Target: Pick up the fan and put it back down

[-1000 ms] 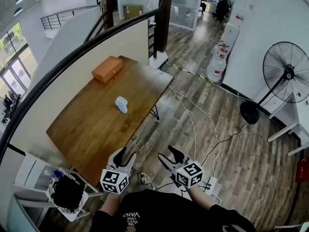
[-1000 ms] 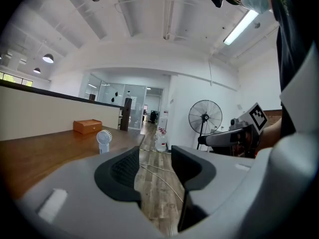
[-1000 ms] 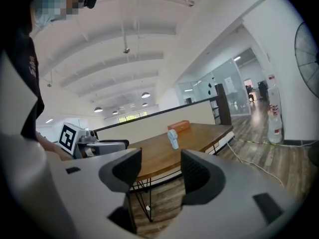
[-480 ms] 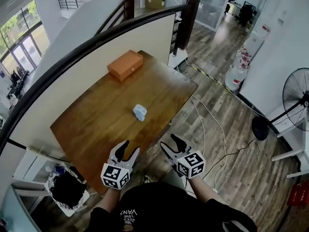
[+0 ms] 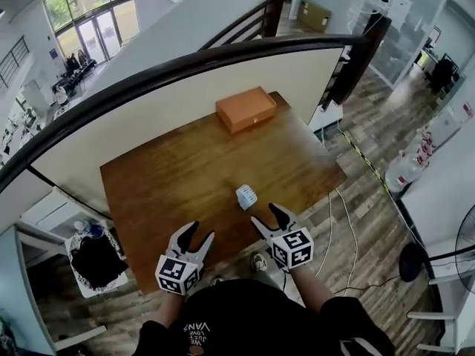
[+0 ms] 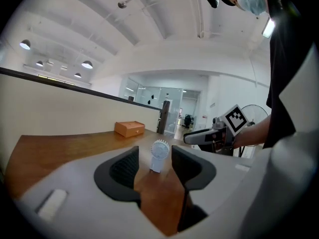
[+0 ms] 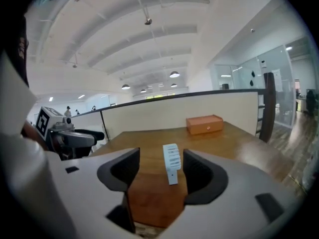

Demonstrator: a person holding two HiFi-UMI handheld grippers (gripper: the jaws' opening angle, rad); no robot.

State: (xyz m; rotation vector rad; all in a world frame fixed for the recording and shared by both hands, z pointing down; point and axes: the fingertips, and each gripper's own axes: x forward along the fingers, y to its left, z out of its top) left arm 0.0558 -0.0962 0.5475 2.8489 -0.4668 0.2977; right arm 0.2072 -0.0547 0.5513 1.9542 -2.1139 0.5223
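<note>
On the tabletop: a small white fan (image 5: 246, 196) stands upright on the wooden tabletop (image 5: 171, 184), near the front edge on the person's side. An orange box (image 5: 246, 109) lies well apart from it, toward the far side.
Fan: touched by neither claw. Its round grille sits on a short foot that rests on the wood.
Left claw: the left claw (image 5: 202, 230) hovers at the near edge of the tabletop. Its jaws are wide apart and grip nothing. The left gripper view shows the fan face-on through the gap, farther off beyond the tips.
Right claw: the right claw (image 5: 264, 213) is just behind the fan, nearer to it than the left claw. Its jaws have just been opening and now stand wide, with nothing between the pads. The right gripper view shows the fan edge-on ahead of the tips, in line with the gap and untouched.
Claws together: they are side by side and apart, and both point across the tabletop toward the fan. Each carries a marker cube, the left marker cube (image 5: 177, 275) and the right marker cube (image 5: 292, 248).
Person: a black shirt (image 5: 245, 321) fills the bottom of the head view, with a hand behind each cube.
Surroundings: a dark handrail (image 5: 185, 61) curves over a cream wall panel (image 5: 148, 117) behind the tabletop. A chair (image 5: 93, 262) with a black bundle on it stands on the floor to the left. Cables (image 5: 345, 221) trail over the wooden floor (image 5: 371, 273) to the right.
</note>
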